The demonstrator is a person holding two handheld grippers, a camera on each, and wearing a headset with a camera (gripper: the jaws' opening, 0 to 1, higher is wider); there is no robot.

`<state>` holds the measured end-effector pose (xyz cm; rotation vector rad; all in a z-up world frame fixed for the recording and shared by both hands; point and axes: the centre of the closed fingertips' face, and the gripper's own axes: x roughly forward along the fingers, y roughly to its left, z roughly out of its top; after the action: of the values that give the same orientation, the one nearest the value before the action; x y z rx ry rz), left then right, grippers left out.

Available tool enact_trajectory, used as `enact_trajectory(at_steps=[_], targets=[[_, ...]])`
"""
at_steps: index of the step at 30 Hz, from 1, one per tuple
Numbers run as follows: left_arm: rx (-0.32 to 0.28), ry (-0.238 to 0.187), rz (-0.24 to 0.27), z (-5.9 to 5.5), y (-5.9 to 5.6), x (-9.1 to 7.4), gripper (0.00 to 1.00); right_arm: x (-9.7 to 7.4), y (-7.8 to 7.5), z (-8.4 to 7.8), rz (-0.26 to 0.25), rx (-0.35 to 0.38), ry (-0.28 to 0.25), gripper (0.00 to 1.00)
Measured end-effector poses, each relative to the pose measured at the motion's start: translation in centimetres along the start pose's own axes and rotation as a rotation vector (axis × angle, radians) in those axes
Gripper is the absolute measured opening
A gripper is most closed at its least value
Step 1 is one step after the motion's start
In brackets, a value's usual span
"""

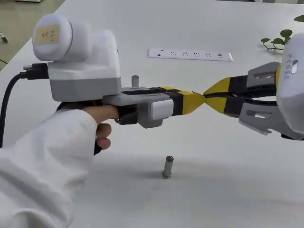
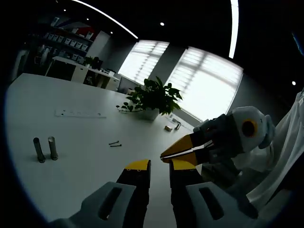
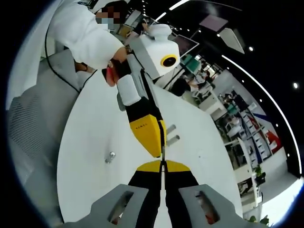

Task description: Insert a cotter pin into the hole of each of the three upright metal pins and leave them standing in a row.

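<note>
My right gripper [image 3: 162, 164] is shut on a thin cotter pin [image 3: 162, 149] that sticks out past its tips. My left gripper [image 2: 160, 166] stands tip to tip with it, its jaws a narrow gap apart around the pin's free end. In the head view both grippers meet in mid-air above the table, the left gripper [image 1: 199, 101] coming from the left and the right gripper [image 1: 209, 99] from the right. One metal pin [image 1: 167, 167] stands upright below them, and another metal pin [image 1: 135, 80] shows behind the left gripper. Two metal pins [image 2: 45, 149] stand side by side. Loose cotter pins [image 2: 114, 144] lie on the table.
A white power strip [image 1: 190, 54] lies at the back of the white table [image 1: 228, 180]. A potted plant [image 2: 153, 99] stands at the far side, its leaves [image 1: 278, 40] at the right edge. A black cable [image 1: 7, 104] trails from the left gripper.
</note>
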<state>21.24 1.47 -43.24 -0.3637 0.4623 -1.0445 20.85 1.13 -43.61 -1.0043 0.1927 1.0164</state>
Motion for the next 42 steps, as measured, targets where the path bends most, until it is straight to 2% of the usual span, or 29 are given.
enact_trajectory(at_steps=[5, 12, 20, 25, 29, 32, 42], targets=[[-0.004, -0.006, -0.01, 0.2, -0.3, 0.0, 0.06, -0.1, 0.3, 0.1, 0.006, -0.007, -0.002, 0.0], [-0.004, 0.014, -0.028, -0.2, -0.7, 0.0, 0.0, -0.1, 0.5, 0.4, 0.009, -0.013, -0.005, 0.0], [0.003, 0.017, -0.028, -0.2, -0.7, -0.3, 0.0, -0.1, 0.5, 0.6, 0.013, -0.021, -0.006, 0.0], [-0.012, 0.026, -0.033, -0.3, -0.8, -0.4, 0.0, -0.1, 0.7, 0.7, 0.021, -0.03, -0.009, 0.0], [-0.049, 0.032, -0.038, -0.4, -1.0, -0.6, 0.0, -0.2, 0.7, 0.8, 0.023, -0.032, -0.013, 0.0], [-0.022, 0.034, -0.039, -0.4, -1.0, -0.6, 0.0, -0.3, 0.8, 0.8, 0.026, -0.027, -0.017, 0.0], [-0.017, 0.044, -0.044, -0.4, -1.1, -0.7, 0.0, -0.6, 0.9, 1.0, 0.021, -0.022, -0.03, 0.0]])
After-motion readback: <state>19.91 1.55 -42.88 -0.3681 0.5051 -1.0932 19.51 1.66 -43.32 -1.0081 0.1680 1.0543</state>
